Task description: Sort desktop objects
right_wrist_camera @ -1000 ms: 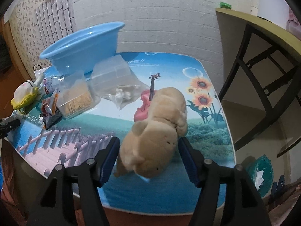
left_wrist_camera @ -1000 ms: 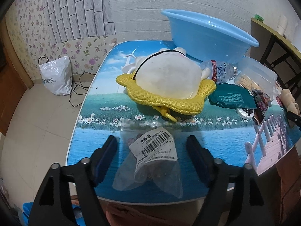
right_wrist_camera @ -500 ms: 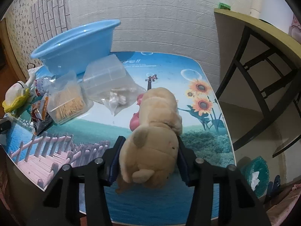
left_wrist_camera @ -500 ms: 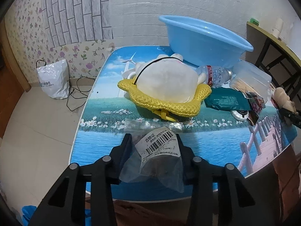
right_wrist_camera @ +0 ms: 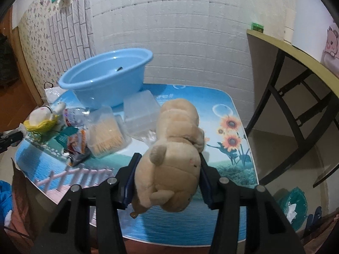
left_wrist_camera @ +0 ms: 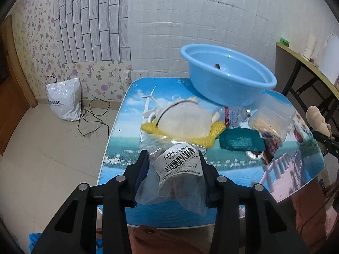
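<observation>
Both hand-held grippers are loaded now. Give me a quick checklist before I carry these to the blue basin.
1. Left hand-held gripper clamped on the clear plastic bag: ok.
2. Right hand-held gripper clamped on the tan plush toy: ok.
3. Bag fully clear of the table: cannot tell, its tail hangs low.
4. Blue basin has room: ok, only one small dark item inside.
5. Path to the basin: not ok at table level; white plush, bottle and box of sticks lie between.
</observation>
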Available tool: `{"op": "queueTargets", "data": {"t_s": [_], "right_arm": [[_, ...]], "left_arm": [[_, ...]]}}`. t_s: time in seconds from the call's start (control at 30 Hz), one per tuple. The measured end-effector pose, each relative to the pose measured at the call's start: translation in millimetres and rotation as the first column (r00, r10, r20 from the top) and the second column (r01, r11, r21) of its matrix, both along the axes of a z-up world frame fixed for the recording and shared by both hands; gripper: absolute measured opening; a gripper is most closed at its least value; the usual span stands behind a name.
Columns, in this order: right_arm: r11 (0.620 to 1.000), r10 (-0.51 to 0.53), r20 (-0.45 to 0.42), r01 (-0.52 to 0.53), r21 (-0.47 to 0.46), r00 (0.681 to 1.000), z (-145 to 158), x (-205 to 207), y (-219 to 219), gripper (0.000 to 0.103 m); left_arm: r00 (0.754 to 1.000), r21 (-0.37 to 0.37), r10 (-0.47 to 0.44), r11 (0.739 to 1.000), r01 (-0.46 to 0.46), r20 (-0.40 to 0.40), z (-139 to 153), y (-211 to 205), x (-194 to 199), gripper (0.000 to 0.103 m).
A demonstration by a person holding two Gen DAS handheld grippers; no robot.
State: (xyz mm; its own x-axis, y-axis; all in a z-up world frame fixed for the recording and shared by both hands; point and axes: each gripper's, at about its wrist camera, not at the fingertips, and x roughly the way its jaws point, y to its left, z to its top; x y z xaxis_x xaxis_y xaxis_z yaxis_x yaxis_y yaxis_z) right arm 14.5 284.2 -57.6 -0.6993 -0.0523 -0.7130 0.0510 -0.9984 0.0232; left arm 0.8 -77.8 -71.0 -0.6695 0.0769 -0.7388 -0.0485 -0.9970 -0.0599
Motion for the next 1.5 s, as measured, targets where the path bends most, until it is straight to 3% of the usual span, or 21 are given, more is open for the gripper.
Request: {"op": "queueTargets", "data": {"t_s": [1.5], "right_arm": [[0.993,0.067,-0.041,-0.071,-0.091,0.997,23.1,-10.7,-13.7,0.049]], "left_arm": [[0.995,-0.018,-0.070,0.997,0.069,-0.070,51.2,34.9,-19.1,0.042]]}}
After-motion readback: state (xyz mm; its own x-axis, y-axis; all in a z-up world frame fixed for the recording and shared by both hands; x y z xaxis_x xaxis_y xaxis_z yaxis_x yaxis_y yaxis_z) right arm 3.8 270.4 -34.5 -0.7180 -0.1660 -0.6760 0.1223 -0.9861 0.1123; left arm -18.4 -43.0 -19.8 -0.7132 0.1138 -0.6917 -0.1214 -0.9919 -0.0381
